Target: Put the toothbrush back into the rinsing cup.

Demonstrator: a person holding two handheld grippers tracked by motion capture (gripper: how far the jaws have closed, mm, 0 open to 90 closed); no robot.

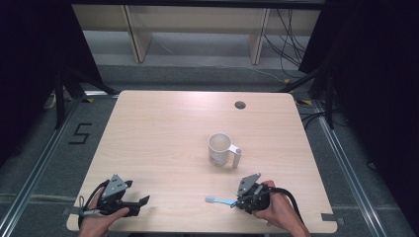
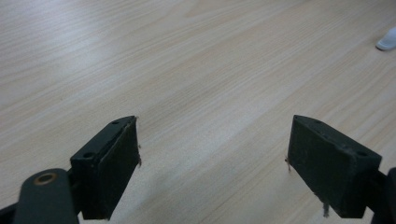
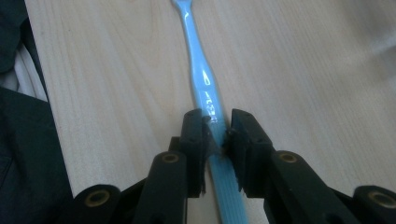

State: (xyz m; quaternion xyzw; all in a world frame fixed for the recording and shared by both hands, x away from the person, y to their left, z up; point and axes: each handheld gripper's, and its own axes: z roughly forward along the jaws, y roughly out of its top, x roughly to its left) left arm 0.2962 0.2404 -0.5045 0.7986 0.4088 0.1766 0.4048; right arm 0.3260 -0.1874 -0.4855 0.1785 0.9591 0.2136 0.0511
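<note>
Clamping our right gripper [image 3: 217, 140] on the blue toothbrush [image 3: 198, 60] handle, brush head toward nine o'clock, mug [image 1: 220, 148] at twelve, our left gripper [image 2: 212, 163] spread wide, holding nothing.

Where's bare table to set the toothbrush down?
Bare: the whole left half, from the left claw up to the far edge, and the strip beyond the mug. Tightest between the mug and the right claw gripping the toothbrush.

I see a pale wooden desk [image 1: 163, 128] on grey floor [image 1: 197, 74], a taped "5" [image 1: 80, 133] at left, light shelving [image 1: 197, 24] along the top, black curtains [image 1: 375, 74] either side, cables [image 1: 289, 39] upper right.
</note>
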